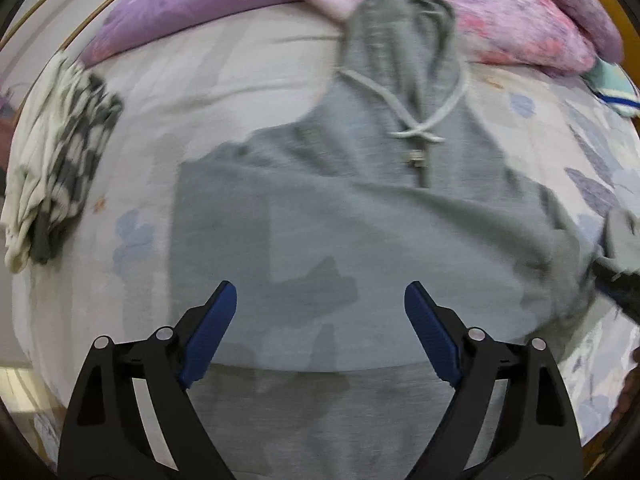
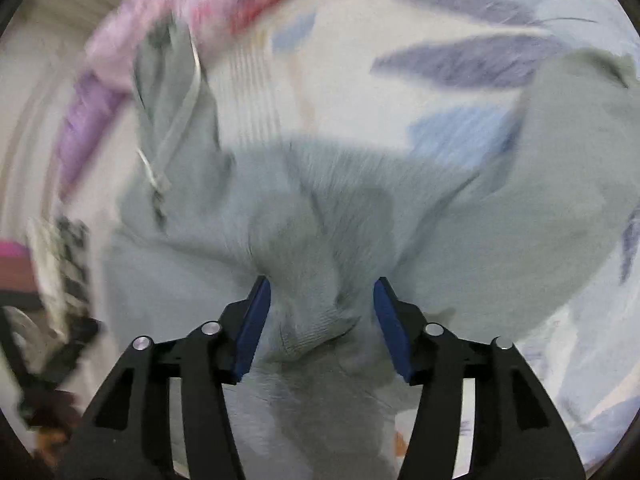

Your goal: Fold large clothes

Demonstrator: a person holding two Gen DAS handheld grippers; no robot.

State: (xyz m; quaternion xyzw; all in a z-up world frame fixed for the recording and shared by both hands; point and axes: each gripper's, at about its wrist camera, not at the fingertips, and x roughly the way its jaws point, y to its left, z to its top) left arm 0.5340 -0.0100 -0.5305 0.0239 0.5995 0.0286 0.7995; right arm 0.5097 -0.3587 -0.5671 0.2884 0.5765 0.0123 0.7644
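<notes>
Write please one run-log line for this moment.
left hand-held gripper: open over grey hoodie | right hand-held gripper: open, hoodie fabric between pads | hoodie: flat on bed sheet

Bed (image 1: 168, 92) with floral sheet; pillows (image 1: 188, 4)

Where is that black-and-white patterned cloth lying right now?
In the left wrist view the black-and-white cloth lies bunched at the far left edge of the bed, apart from the gray hoodie spread in the middle.
</notes>
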